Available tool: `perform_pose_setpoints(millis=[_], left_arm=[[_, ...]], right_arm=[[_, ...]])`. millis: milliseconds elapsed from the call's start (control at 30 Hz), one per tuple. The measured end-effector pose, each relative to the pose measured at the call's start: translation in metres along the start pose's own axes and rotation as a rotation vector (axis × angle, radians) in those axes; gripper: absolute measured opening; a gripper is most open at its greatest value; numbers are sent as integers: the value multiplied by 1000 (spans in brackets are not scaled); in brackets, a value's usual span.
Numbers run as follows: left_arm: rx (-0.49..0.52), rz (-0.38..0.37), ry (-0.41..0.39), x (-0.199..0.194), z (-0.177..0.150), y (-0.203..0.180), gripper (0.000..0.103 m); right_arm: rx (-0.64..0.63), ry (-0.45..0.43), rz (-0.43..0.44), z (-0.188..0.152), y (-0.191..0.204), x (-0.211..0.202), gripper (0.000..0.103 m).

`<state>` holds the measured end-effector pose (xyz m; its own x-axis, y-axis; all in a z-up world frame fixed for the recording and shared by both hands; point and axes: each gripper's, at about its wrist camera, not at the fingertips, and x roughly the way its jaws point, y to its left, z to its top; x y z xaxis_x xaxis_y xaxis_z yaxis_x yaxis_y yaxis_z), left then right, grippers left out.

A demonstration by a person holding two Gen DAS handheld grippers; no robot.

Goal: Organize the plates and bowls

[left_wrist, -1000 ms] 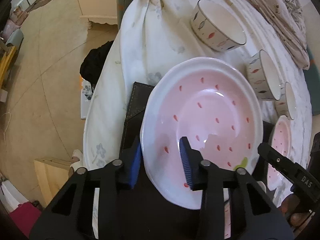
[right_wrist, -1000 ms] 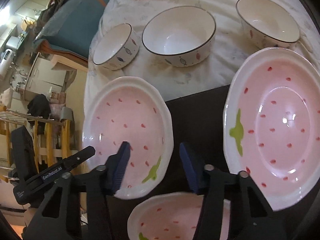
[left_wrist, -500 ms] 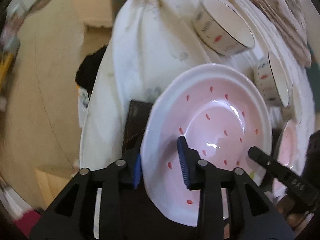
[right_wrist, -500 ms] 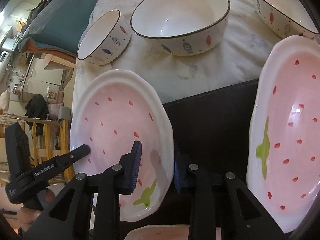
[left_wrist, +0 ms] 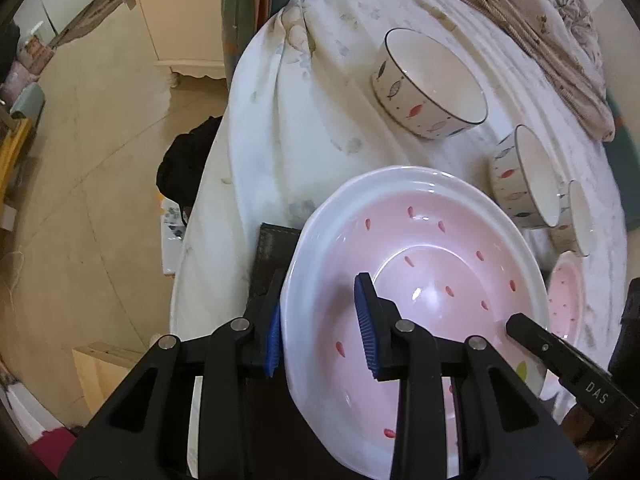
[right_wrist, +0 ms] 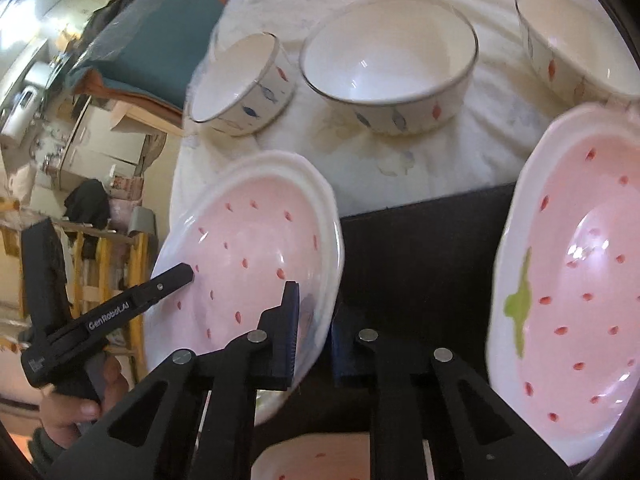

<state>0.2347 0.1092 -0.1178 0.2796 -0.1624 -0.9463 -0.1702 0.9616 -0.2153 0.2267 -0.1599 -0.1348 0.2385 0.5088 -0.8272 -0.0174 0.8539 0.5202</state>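
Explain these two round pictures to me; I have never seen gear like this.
There is no robot here. A person holds a hand tool in each hand, and each tool ends in two black jaws with blue pads. A wide-angle camera sits on each tool and looks along its jaws, so the pictures look round and bent.

In the left tool's picture, the left gripper grips the rim of the large pink plate.

In the right tool's picture, the right gripper has its jaws closing on the rim of the smaller pink plate.

A white cloth covers the surface, with a black mat on top. Three white bowls stand behind the plates, and the middle bowl is the widest. The edge of a third pink plate shows at the bottom.
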Motion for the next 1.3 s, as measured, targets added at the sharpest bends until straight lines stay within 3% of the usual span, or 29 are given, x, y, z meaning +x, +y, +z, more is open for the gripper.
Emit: perform_pose_setpoints(millis=[267,500,967,1300], left_arm=[[25,-11,-22,-22,-18,-19,28],[110,-15,-48,-52,-47,-50,28],[206,-38,-2,-68,-113,-79,28],[190,-7,69,-56,-154,-78,28]], right_arm=[[-34,-43,9,-10,3,-35,15],[-6,-88,14,-27,-4,-64,15],[17,-106,15,-85,-31,-116,16],[39,-63,14,-133,-50,-121,16]])
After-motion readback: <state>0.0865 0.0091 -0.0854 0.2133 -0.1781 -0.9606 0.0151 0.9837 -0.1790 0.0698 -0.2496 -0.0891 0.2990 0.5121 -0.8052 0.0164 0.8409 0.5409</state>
